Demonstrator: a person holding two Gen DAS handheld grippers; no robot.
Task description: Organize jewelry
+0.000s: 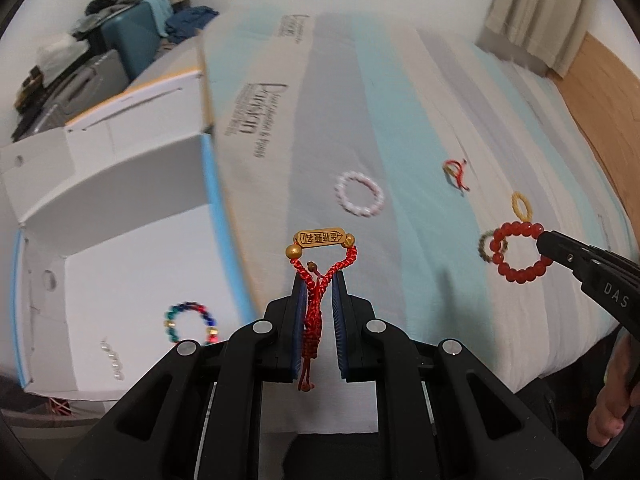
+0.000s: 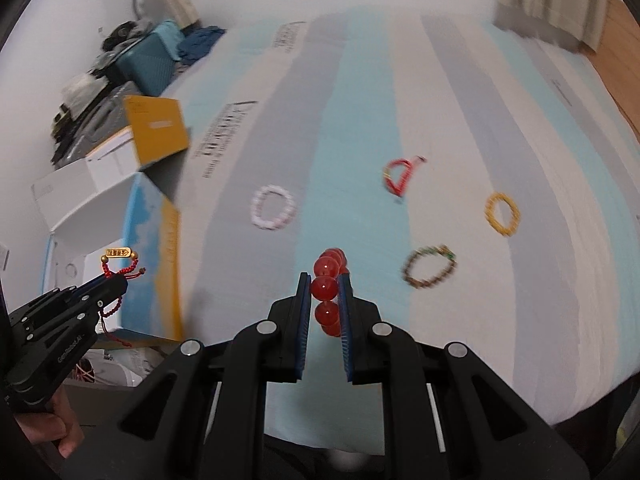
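Note:
My left gripper (image 1: pixel 319 280) is shut on a red cord bracelet (image 1: pixel 316 308) with a gold plate, held above the edge of an open white box (image 1: pixel 132 264). It also shows in the right wrist view (image 2: pixel 116 280). My right gripper (image 2: pixel 325 280) is shut on a red bead bracelet (image 2: pixel 326 286), held above the striped bedsheet (image 2: pixel 360 100); it also shows in the left wrist view (image 1: pixel 520 252). A multicoloured bead bracelet (image 1: pixel 190 322) and a small silver chain (image 1: pixel 112 358) lie in the box.
On the sheet lie a white bead bracelet (image 2: pixel 274 207), a red cord piece (image 2: pixel 400 174), a yellow bracelet (image 2: pixel 502 213) and a brown-green bracelet (image 2: pixel 430 266). The box's lid (image 2: pixel 156 134) stands open. Suitcases and clothes (image 1: pixel 112 36) are piled by the far wall.

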